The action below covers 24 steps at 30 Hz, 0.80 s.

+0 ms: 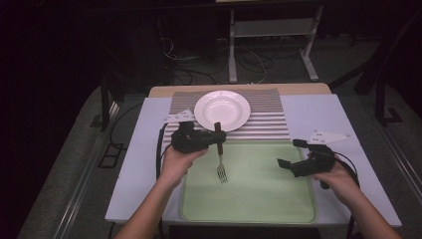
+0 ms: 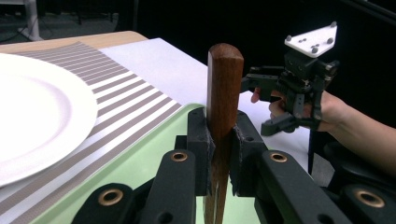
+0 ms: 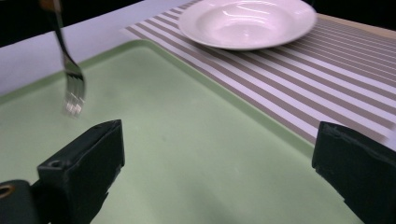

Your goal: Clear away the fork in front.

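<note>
A fork [image 1: 220,164] with a brown wooden handle [image 2: 223,93] hangs tines down over the green tray [image 1: 259,199]. My left gripper [image 1: 217,138] is shut on the handle, its pads [image 2: 200,140] pressing both sides, handle tip up. The metal tines [image 3: 74,86] hover just above the tray surface. A white plate [image 1: 222,109] sits on a striped placemat [image 1: 268,119] behind the tray. My right gripper [image 1: 290,153] is open over the tray's right part, its fingers [image 3: 88,158] spread wide with nothing between them.
A white table cover [image 1: 134,149] lies under the tray and mat. Dark floor with cables and a metal stand's legs [image 1: 308,59] lies beyond the table's far edge.
</note>
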Motion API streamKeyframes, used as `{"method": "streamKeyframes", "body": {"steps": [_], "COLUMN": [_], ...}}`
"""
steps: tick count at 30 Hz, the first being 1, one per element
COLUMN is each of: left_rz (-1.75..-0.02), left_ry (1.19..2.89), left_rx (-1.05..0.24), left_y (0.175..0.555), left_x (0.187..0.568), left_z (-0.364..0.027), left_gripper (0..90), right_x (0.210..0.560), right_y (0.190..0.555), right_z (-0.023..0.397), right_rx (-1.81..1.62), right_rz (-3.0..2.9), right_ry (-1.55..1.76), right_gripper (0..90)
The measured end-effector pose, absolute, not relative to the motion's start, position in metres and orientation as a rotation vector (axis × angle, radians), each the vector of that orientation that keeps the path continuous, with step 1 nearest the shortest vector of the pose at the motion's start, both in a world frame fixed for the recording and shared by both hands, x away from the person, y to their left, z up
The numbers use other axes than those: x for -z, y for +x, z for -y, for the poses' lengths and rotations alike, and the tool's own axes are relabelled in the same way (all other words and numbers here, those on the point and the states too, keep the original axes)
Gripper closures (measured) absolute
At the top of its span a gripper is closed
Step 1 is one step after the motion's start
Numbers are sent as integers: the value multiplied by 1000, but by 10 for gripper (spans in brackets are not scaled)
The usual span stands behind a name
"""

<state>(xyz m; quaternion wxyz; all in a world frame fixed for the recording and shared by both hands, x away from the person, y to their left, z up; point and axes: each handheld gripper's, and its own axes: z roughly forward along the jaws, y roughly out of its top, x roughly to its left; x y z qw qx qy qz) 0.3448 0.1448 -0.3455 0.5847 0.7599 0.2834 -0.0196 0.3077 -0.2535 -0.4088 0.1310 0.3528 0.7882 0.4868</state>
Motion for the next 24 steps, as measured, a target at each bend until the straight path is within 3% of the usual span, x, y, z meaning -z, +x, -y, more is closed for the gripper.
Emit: {"method": "streamKeyframes", "body": {"steps": [9,18,24], "left_rz": [-703,-758,-774], "left_ry": [1794,1802,1814], "left_rx": [33,85,6], "left_y": [321,307,313], "left_x": [344,356,367], "left_z": [-198,-216,-213], "left_gripper": [801,800,767], "right_x": [427,433,433], "right_y": [289,289,290], "right_z": [290,291,291], "right_rx": [-1369,-1334,-1356], "right_rz": [-2242,-2257,-2245], "right_ry": [1088,1097,1106], "right_gripper": [8,8,8]}}
